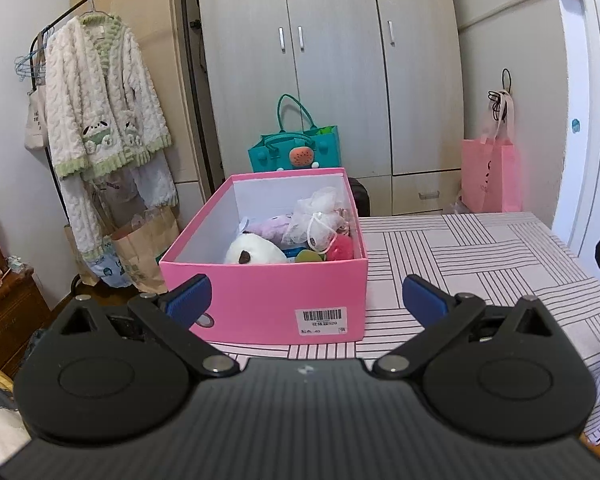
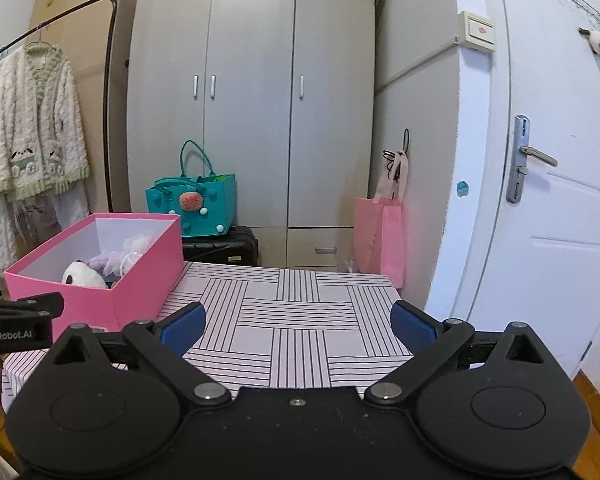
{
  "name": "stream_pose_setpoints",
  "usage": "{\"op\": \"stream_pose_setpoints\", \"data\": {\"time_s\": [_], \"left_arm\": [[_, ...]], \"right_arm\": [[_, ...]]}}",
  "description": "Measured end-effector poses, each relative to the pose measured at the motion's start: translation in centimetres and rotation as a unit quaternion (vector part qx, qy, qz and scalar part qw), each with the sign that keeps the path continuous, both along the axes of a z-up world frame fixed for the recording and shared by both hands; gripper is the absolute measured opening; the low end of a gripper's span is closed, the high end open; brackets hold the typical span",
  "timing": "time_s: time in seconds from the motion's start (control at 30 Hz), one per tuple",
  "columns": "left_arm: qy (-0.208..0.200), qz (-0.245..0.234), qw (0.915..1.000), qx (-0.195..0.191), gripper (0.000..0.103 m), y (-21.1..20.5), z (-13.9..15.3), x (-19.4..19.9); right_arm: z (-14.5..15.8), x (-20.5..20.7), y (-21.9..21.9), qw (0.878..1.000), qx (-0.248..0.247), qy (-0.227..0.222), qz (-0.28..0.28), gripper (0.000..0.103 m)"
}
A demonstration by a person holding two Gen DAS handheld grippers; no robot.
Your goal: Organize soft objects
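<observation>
striped table (image 1: 480,248): pink box (image 1: 260,300) just ahead of spread left gripper (image 1: 306,300).

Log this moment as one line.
left gripper: open, empty, facing pink box | right gripper: open, empty, over striped tablecloth | soft toys: in box | tabletop: no loose items visible

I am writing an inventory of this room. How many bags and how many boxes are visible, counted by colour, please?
Pink box: 1
Teal bag: 1
Pink bag: 1
Brown paper bag: 1
White tote bag: 1
Total: 5
</observation>
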State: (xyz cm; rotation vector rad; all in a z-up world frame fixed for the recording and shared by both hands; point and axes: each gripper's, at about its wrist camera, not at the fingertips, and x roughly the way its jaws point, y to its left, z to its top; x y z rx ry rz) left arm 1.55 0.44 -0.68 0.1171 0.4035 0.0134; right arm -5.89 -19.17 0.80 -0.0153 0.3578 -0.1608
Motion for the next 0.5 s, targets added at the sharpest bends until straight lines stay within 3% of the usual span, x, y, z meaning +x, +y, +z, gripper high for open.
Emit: {"op": "stream_pose_setpoints", "data": {"time_s": [0.5], "left_arm": [[0.000, -0.009, 0.9999, -0.010, 0.103, -0.11, -0.17, -0.35]], "right_arm": [[-0.20, -0.35, 0.19, 1.000, -0.003, -0.001, 0.004, 0.101]]}}
